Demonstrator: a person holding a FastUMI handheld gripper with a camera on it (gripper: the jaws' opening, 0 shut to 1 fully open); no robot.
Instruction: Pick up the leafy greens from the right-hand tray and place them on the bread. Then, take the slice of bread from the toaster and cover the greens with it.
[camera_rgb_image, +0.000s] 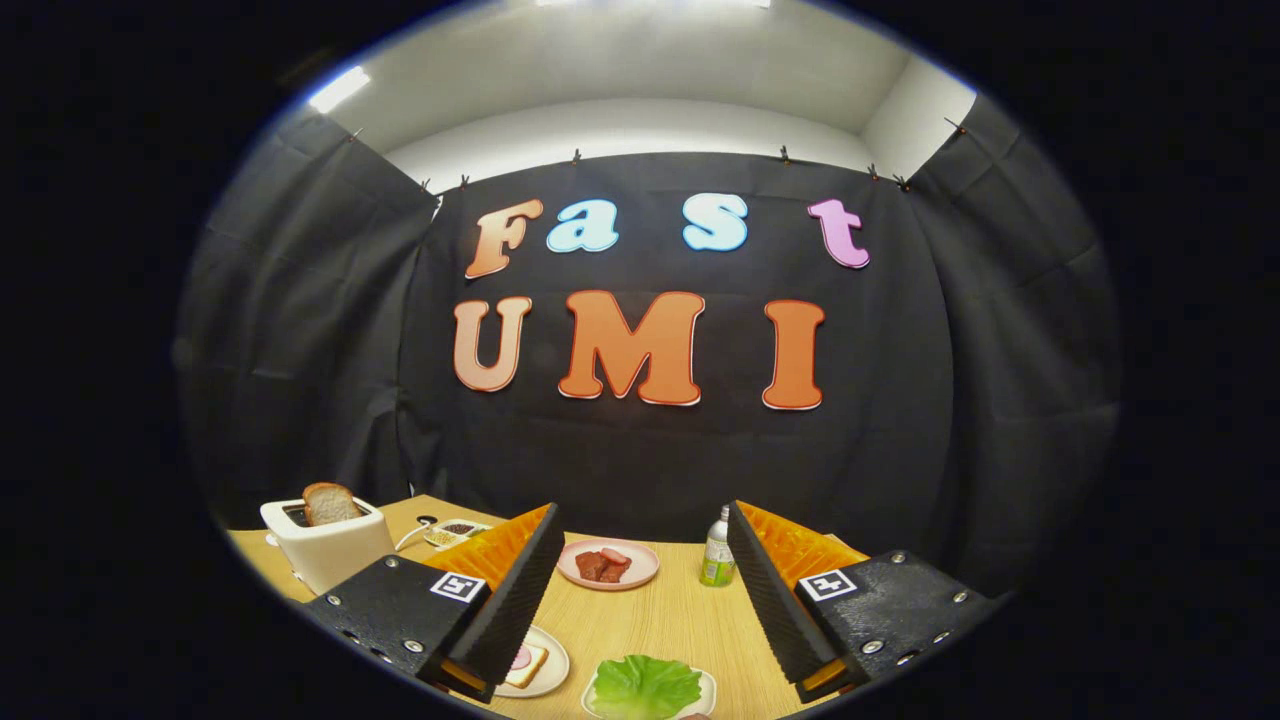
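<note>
- Black cloth walls close in the booth, with a pale wooden surface (650, 620) set below them and the white ceiling lit above.
- From the gripper view, the tool (640, 600) hangs above the surface with its two fingers spread wide and nothing between them — it holds nothing.
- The leafy greens (645, 685) lie on a small white tray (708, 690), low between the fingers and nearest of all.
- Just beside that tray, by the left finger, a plate (550, 665) carries the bread (527, 665), which seems to have a pink slice on it already.
- Further off on the left stands the white toaster (325, 545) with a slice of bread (330, 503) sticking up out of its slot.
- Beyond the fingers sit a pink plate of meat (608, 563) and a small bottle (717, 548).
- My reading: the first step is only beginning — the greens are untouched. The next move calls for dropping the spread tool over the leaf and closing gently on it.
</note>
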